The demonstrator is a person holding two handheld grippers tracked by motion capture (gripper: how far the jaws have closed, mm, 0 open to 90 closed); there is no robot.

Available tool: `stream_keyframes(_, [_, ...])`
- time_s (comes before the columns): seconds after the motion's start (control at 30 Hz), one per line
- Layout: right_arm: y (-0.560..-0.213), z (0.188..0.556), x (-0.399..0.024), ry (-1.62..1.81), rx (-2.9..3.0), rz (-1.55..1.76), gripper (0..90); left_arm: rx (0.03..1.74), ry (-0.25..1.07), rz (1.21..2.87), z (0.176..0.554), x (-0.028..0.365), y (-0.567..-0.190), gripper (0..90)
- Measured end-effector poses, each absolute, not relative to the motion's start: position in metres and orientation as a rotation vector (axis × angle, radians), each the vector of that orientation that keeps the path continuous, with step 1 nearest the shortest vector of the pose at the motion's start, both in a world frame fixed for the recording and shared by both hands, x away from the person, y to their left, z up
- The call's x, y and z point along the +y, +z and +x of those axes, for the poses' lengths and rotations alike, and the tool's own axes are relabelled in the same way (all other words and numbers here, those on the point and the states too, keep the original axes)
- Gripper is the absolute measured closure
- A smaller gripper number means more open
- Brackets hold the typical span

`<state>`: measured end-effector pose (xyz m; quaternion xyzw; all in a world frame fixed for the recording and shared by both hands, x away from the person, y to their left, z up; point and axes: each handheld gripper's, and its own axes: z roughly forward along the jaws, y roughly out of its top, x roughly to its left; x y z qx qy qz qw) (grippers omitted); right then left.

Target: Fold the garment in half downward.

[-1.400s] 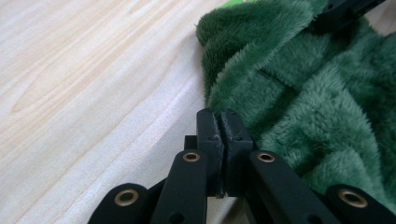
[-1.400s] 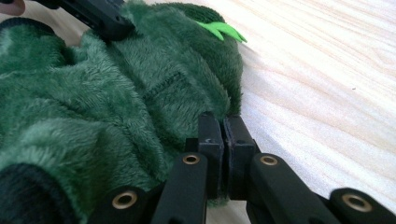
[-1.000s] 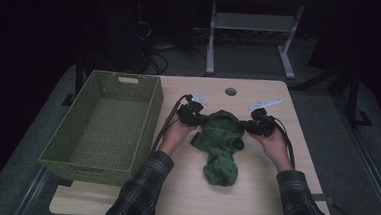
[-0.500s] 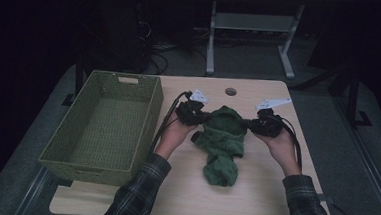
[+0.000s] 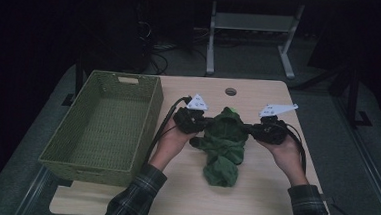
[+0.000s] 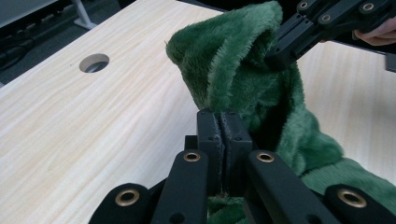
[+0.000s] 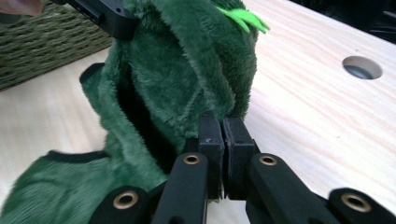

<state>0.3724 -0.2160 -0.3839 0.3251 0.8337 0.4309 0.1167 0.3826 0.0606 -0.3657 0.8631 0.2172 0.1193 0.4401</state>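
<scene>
A: Nearest the front edge of the table [image 5: 253, 201], what lay there?

B: The lower end of the green plush garment [image 5: 225, 144], bunched on the wood. Its upper part hung lifted near the table's middle.

A: And the claws?

B: The left claw [image 6: 223, 122] was clamped on one fold of the fleece, the right claw [image 7: 220, 128] on the opposite fold, jaws pressed together over the cloth.

A: What might have failed?

B: Both grips looked thin. If the hands pulled apart hard, I'd judge a fold could slip free and the garment sag.

A: Farther off?

B: The woven basket [image 5: 82, 158] stood along the left edge; a dragged hem could catch its rim.
</scene>
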Motion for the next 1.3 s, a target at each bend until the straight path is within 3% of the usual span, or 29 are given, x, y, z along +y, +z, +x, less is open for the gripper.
stream_keyframes(0.5, [-0.379,0.323,-0.219,1.338,2.433,0.857,87.7,0.480,0.270,2.119,0.338,0.077,-0.377,87.9])
stream_keyframes(1.3, [-0.426,0.250,-0.205,1.353,2.533,0.787,87.4,0.352,0.188,2.163,0.273,0.089,-0.428,87.7])
